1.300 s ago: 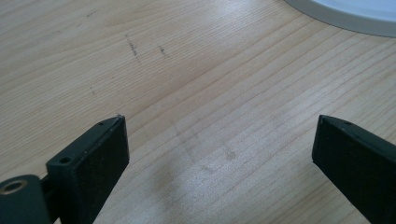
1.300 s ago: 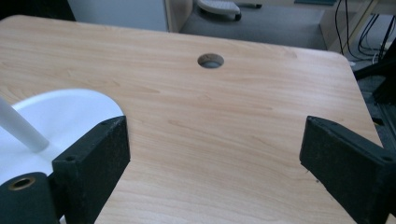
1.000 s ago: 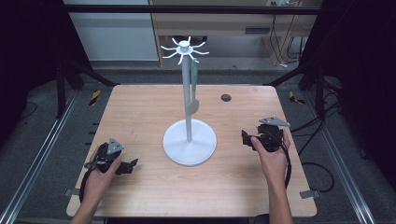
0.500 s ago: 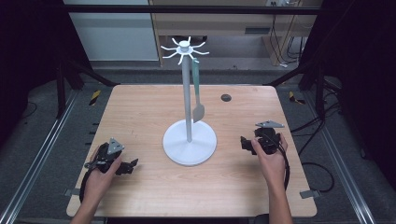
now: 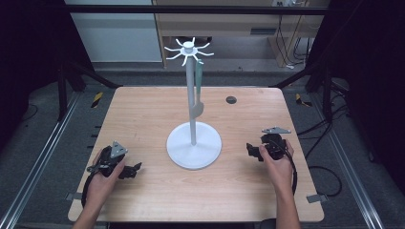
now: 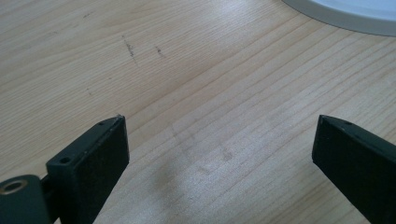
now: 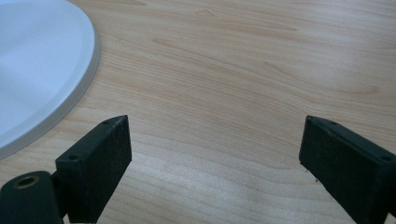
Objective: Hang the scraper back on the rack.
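1. White stand (image 5: pixel 194 145), with a round base and a tall pole topped by spoke-like hooks, sits at the middle of the wooden table (image 5: pixel 143 109).
2. One grey-green utensil (image 5: pixel 197 93) hangs from a hook beside the pole.
3. Left gripper (image 5: pixel 135 168) rests on the table near the person's side, left of the base, its jaws wide apart with bare wood between them.
4. Right gripper (image 5: pixel 249 149) rests right of the base, jaws likewise spread and holding nothing.
5. A small dark disc (image 5: pixel 231 99) lies at the far side of the table.
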Tool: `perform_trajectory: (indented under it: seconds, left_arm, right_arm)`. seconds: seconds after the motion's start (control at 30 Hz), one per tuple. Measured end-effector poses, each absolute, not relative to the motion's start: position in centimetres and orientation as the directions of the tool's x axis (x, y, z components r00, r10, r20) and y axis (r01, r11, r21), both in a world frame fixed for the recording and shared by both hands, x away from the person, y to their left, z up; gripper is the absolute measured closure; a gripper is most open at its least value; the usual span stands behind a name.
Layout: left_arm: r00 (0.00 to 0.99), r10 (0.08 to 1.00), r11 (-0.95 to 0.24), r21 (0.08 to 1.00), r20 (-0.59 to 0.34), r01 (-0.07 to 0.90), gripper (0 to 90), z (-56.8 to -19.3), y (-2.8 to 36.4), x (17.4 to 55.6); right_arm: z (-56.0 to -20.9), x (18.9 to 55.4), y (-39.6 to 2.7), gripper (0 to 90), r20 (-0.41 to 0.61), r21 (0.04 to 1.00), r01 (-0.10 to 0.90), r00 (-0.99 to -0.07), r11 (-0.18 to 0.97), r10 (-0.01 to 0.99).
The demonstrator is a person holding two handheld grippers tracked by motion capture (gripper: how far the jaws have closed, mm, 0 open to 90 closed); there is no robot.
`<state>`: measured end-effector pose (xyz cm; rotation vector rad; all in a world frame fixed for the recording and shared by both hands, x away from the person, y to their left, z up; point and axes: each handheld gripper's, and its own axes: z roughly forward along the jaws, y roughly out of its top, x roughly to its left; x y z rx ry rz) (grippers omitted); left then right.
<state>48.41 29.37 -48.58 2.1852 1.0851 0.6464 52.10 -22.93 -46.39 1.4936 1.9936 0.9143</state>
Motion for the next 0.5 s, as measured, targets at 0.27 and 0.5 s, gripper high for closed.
perform_trajectory:
  seconds: [0.27, 0.5]
  left_arm:
    - [0.546, 0.823, -0.481, 0.702, 0.155, 0.526, 3.6, -48.61, 29.3, 48.4]
    - [0.546, 0.823, -0.482, 0.701, 0.156, 0.526, 3.6, -48.61, 29.26, 48.39]
  right_arm:
    - [-46.91, 52.03, -23.15, 10.2, -0.009, 0.761, 0.619, -0.292, 0.196, 0.956]
    - [-47.33, 52.1, -23.26, 10.5, -0.018, 0.777, 0.596, -0.302, 0.204, 0.953]
